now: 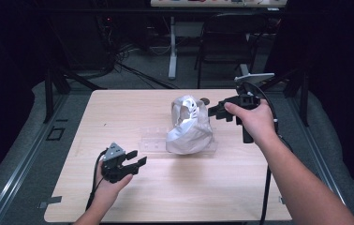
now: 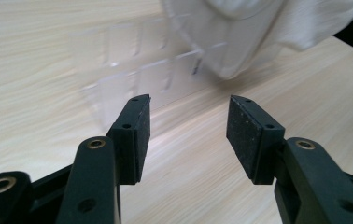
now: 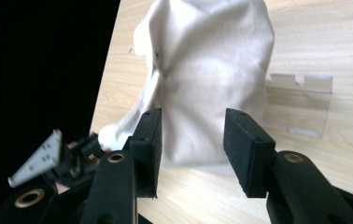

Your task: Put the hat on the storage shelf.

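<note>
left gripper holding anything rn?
No: in the left gripper view the left gripper stands open, with bare wooden table between its pads and the clear plastic rack lying ahead of them.

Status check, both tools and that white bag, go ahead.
Left tool open, low over the near table, holding nothing. Right tool open, at the white bag, not gripping. Bag upright on a clear plastic holder. Nothing in the way.

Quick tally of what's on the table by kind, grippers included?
White cloth bag: 1
Clear plastic rack: 1
Hand-held grippers: 2, left gripper and right gripper, both with jaws open
Total: 4
</note>
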`<state>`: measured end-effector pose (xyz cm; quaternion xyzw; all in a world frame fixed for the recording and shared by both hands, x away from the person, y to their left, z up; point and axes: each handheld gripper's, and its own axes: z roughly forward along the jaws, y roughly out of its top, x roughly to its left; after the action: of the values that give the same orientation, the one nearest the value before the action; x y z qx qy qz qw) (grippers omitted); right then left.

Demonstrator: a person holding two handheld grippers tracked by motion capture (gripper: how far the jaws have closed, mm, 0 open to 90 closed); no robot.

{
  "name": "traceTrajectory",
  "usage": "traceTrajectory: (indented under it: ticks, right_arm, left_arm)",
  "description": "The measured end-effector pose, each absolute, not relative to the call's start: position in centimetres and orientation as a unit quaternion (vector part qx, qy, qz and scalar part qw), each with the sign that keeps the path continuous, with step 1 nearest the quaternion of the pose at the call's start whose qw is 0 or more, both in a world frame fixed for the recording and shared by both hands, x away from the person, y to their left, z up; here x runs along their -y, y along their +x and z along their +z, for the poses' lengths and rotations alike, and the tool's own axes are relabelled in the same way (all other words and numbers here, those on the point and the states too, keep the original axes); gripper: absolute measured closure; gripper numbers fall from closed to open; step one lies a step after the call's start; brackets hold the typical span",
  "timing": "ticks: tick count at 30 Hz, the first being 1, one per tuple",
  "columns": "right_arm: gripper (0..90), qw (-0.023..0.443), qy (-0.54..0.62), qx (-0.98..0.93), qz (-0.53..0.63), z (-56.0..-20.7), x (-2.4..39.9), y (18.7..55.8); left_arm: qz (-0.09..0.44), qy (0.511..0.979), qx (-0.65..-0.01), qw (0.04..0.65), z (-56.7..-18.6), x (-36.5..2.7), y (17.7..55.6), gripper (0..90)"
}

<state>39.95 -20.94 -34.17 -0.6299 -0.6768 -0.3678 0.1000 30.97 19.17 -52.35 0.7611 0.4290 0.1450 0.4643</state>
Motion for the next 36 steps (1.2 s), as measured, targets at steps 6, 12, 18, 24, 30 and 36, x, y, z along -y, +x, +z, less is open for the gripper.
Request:
traceTrajectory:
  ticks: [6,12,18,24,30,36]
  right_arm:
    - [56.6,0.080,-0.609,0.688,-0.385,-35.6,21.9,37.3]
    - [55.1,0.059,-0.608,0.698,-0.374,-38.1,22.8,35.6]
    - [54.0,0.035,-0.603,0.705,-0.373,-40.9,23.6,34.1]
    - [51.6,0.020,-0.587,0.717,-0.375,-44.3,23.7,31.8]
    - [51.1,-0.036,-0.593,0.718,-0.364,-48.2,24.2,29.9]
    - [50.3,-0.072,-0.597,0.712,-0.363,-51.8,24.6,28.9]
  left_arm:
    - [0.135,0.754,-0.461,0.448,-53.5,-21.5,30.4,48.5]
    - [0.148,0.764,-0.464,0.423,-54.8,-23.2,29.5,48.6]
    - [0.172,0.762,-0.462,0.420,-55.3,-24.0,30.0,48.5]
    - [0.170,0.759,-0.466,0.422,-55.8,-24.4,30.4,47.8]
    - [0.171,0.755,-0.474,0.420,-56.1,-24.5,30.6,47.8]
    - [0.172,0.758,-0.473,0.415,-56.2,-24.3,30.7,47.6]
